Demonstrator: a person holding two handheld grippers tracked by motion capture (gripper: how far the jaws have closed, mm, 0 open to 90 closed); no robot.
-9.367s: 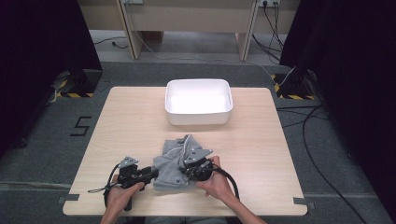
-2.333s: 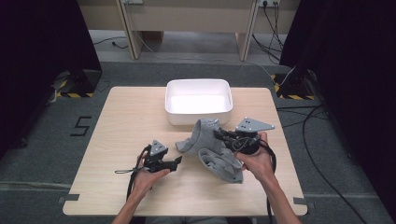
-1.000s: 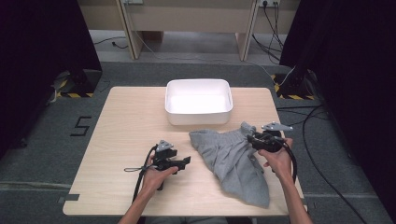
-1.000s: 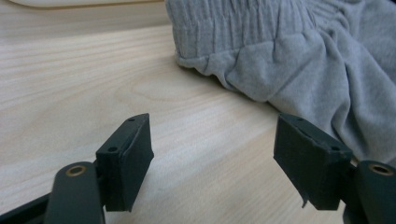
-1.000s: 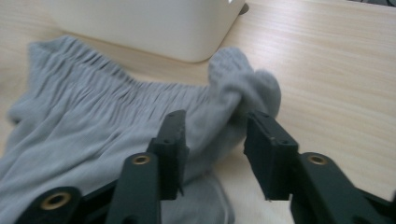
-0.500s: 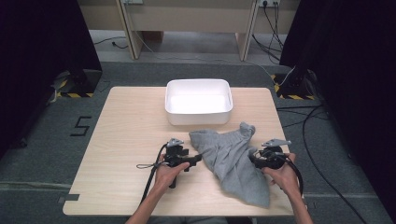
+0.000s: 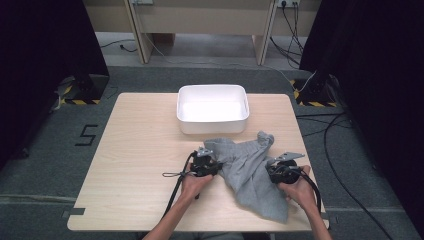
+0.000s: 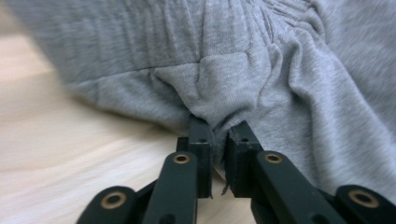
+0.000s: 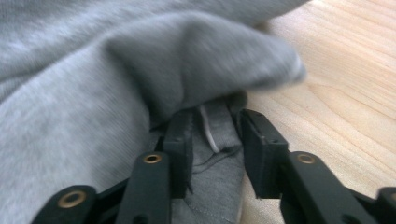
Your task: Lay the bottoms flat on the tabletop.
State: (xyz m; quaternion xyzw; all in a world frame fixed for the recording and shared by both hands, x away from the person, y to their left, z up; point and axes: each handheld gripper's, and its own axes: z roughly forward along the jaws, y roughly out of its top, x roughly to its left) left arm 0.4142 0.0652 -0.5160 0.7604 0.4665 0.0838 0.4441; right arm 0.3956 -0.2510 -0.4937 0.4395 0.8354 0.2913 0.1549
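A grey garment (image 7: 247,170) lies spread and crumpled on the wooden table (image 7: 135,150), right of the middle. My left gripper (image 7: 207,162) sits at its left edge. In the left gripper view its jaws (image 8: 219,135) have just been closing and now pinch a fold of the grey fabric (image 8: 280,70). My right gripper (image 7: 280,170) rests at the garment's right edge. In the right gripper view its jaws (image 9: 215,123) have been closing and stand partly apart, with a flat hem of the fabric (image 9: 93,70) between them.
A white rectangular bin (image 7: 212,91) stands at the table's far side, just beyond the garment. Bare wood stretches over the left half of the table. Cables trail on the floor at the right.
My left gripper slid right to the garment's left edge and shut on it. My right gripper came down and nearer along the right edge, and the garment settled onto the table.
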